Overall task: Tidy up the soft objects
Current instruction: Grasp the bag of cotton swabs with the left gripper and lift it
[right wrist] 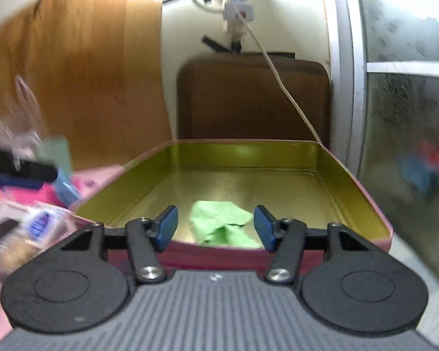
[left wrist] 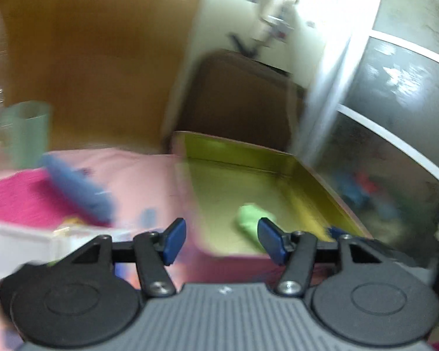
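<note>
A pink tin box with a gold-green inside (right wrist: 278, 181) stands open on the table; it also shows in the left wrist view (left wrist: 219, 175). A crumpled light green cloth (right wrist: 219, 225) lies inside near its front wall, also seen in the left wrist view (left wrist: 250, 219). My right gripper (right wrist: 216, 228) is open and empty, just in front of the box, with the cloth showing between its fingers. My left gripper (left wrist: 221, 239) is open and empty, at the box's front left corner. A blue soft object (left wrist: 76, 187) lies on a magenta cloth (left wrist: 23, 196) to the left.
A pink tablecloth (left wrist: 125, 169) covers the table. A pale green cup (left wrist: 26, 131) stands at the left. A white plastic container (left wrist: 20, 245) lies near the left front. A brown case (right wrist: 251, 96) stands behind the box. A white cable (right wrist: 278, 73) hangs down there.
</note>
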Available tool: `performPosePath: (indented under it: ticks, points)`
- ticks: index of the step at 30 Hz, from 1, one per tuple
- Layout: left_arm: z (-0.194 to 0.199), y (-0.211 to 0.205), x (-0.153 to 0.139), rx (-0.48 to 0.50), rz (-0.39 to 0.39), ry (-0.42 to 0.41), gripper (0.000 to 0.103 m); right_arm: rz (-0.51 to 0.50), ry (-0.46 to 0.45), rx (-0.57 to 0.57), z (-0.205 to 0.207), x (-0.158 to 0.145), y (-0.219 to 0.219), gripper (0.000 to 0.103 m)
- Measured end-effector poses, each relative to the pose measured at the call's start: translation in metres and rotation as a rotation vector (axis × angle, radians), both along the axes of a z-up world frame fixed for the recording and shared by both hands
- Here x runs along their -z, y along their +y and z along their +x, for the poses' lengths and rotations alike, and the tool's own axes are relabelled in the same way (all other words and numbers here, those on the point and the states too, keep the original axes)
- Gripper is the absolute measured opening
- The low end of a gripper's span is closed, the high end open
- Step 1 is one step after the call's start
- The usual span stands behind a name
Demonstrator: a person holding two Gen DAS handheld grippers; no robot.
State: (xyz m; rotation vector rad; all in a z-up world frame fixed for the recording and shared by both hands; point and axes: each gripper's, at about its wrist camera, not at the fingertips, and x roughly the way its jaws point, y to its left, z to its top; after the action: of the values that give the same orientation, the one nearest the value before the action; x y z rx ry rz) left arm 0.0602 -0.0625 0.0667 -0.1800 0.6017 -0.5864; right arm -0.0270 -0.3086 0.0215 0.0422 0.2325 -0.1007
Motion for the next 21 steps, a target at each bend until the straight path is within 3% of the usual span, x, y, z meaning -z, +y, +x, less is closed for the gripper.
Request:
performPosePath:
  ticks: [1, 4, 8, 12, 15, 16, 17, 21]
  points:
    - [-0.003, 0.016, 0.004, -0.029, 0.004, 0.009, 0.056, 0.032, -0.021, -0.044, -0.012, 0.002, 0.005, 0.062]
    - [-0.013, 0.056, 0.016, -0.094, 0.006, 0.047, 0.055, 0.080, 0.016, -0.228, -0.014, 0.000, 0.036, 0.085]
    - [-0.019, 0.087, 0.032, -0.124, -0.016, 0.099, 0.053, 0.005, 0.145, -0.436, -0.002, 0.009, 0.094, 0.088]
    - [-0.020, 0.094, 0.044, -0.101, -0.022, 0.132, 0.053, -0.099, 0.262, -0.464, 0.018, 0.022, 0.131, 0.088]
    - [-0.015, 0.084, 0.053, -0.077, -0.005, 0.164, 0.041, -0.095, 0.321, -0.448, 0.034, 0.027, 0.134, 0.088]
    - [-0.012, 0.077, 0.056, -0.064, 0.003, 0.179, 0.041, -0.088, 0.310, -0.455, 0.033, 0.026, 0.134, 0.080]
    - [-0.013, 0.074, 0.060, -0.052, 0.007, 0.184, 0.039, -0.085, 0.306, -0.461, 0.035, 0.024, 0.131, 0.065]
    - [-0.030, 0.065, 0.052, -0.048, 0.010, 0.156, 0.039, -0.068, 0.268, -0.439, 0.022, 0.022, 0.127, 0.050]
